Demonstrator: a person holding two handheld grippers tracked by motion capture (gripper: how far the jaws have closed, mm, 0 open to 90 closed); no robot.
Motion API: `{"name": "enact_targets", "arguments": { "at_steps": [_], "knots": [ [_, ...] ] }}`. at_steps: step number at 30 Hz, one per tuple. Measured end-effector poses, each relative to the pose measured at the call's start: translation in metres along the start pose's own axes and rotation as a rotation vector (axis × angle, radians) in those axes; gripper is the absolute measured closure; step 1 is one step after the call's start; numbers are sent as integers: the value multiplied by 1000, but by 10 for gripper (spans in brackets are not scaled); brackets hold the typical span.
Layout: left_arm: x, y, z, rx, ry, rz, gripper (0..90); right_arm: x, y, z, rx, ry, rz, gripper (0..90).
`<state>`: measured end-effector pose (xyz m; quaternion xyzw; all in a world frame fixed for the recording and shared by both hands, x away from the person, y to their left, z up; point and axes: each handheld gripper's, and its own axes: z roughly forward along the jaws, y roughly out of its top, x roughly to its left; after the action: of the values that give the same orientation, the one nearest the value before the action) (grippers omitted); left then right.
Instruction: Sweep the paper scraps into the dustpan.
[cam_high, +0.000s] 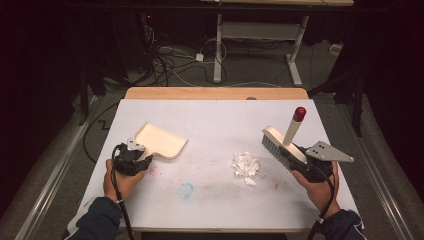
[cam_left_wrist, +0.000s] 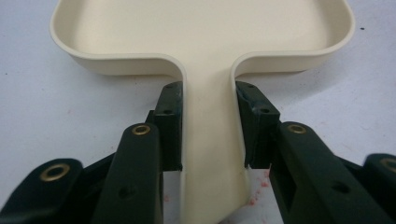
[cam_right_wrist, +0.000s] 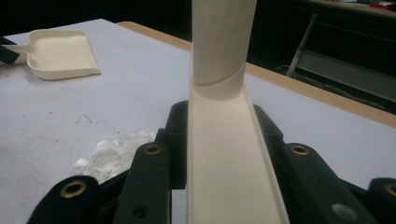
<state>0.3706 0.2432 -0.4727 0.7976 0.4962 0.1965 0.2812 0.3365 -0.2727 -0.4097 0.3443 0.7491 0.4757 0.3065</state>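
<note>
A cream dustpan (cam_high: 161, 141) lies flat on the white table (cam_high: 215, 120) at the left, its open mouth facing away to the right. My left gripper (cam_high: 142, 159) is shut on the dustpan's handle (cam_left_wrist: 208, 140), one pad pressed on each side. A cream hand brush (cam_high: 282, 147) with grey bristles and a red-tipped handle is held at the right, above the table. My right gripper (cam_high: 300, 159) is shut on the brush's body (cam_right_wrist: 224, 154). Between the two lies a small pile of white paper scraps (cam_high: 245, 165), also seen as the scraps (cam_right_wrist: 114, 154) left of the right gripper.
Faint red and blue stains mark the table in front of the scraps, with a blue stain (cam_high: 186, 190) near the middle. A wooden edge (cam_high: 215, 93) runs along the far side. Beyond it are cables and desk legs (cam_high: 218, 50) on the floor.
</note>
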Motion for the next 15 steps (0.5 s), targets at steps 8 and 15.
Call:
{"name": "enact_targets", "arguments": {
  "at_steps": [8, 15],
  "knots": [
    [0, 1, -4, -10, 8, 9, 639, 1, -1, -1, 3, -1, -19, 674],
    [1, 0, -9, -18, 15, 24, 639, -1, -1, -1, 0, -6, -3, 674]
  ]
}}
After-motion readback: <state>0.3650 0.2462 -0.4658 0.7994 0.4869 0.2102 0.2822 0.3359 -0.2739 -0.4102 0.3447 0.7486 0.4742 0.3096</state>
